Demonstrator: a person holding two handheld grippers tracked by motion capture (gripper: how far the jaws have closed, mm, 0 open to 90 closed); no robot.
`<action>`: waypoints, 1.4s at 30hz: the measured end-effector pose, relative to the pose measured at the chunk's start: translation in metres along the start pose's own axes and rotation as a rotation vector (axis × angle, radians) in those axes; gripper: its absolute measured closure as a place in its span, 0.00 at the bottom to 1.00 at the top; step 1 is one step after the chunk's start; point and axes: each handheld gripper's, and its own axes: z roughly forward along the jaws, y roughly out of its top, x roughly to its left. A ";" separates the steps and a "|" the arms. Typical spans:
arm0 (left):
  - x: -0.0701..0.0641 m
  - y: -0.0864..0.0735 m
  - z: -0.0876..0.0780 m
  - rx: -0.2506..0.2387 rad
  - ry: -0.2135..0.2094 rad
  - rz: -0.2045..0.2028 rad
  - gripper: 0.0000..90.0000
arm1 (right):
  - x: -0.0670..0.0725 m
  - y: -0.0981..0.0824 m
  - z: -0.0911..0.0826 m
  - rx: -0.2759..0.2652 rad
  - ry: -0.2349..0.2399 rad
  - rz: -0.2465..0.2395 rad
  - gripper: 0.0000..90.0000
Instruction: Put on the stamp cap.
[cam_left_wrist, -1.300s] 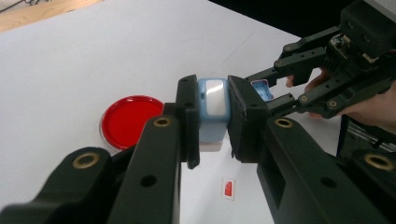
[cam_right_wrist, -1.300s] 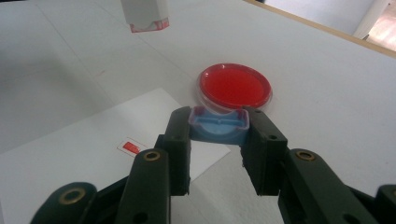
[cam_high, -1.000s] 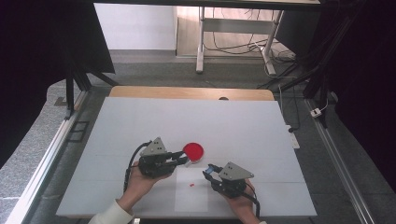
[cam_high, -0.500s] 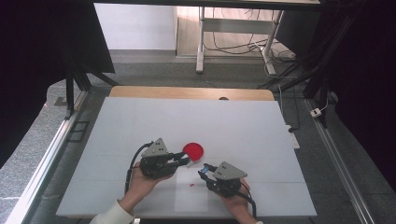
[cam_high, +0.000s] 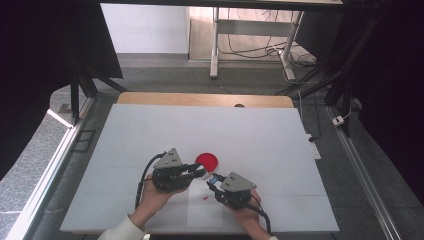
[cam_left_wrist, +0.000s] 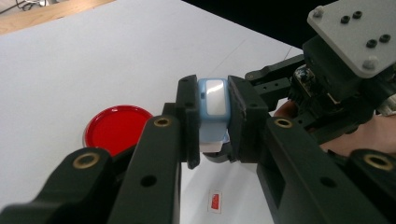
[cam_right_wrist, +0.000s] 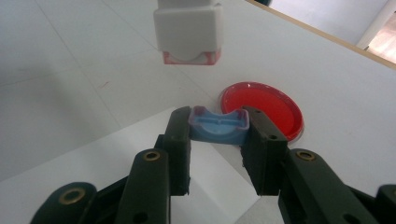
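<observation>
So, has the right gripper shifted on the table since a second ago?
Yes. In the high view the right gripper has edged left and slightly away from the person, closing on the red dish, which stays put.

White table top (cam_high: 210, 130) w/ a bare wooden strip (cam_high: 205, 99) along its far edge; faint seams run across the white surface. Grey speckled floor (cam_high: 30, 160) on both sides, a metal rail (cam_high: 47, 172) running beside the table at left, another rail (cam_high: 362, 175) at right. Behind the table: white wall panel (cam_high: 145, 27), a light-wood area w/ a desk frame on white metal legs (cam_high: 215, 42), black cables (cam_high: 250, 47) tangled under it. Dark curtains (cam_high: 45, 45) hang left & right, black stand legs (cam_high: 85, 82) in front of the left one. A small white plug (cam_high: 342, 120) lies on the floor at right. Daylight falls across the floor at left.
</observation>
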 end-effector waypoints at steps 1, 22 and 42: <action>0.000 0.000 0.000 0.000 -0.002 0.000 0.83 | 0.001 0.000 0.001 -0.002 -0.001 0.000 0.71; 0.000 -0.001 0.006 -0.001 -0.007 -0.016 0.83 | 0.009 0.006 0.008 -0.037 -0.041 -0.002 0.71; 0.000 -0.003 0.010 0.005 -0.005 -0.024 0.83 | 0.012 0.006 0.007 -0.037 -0.042 -0.010 0.71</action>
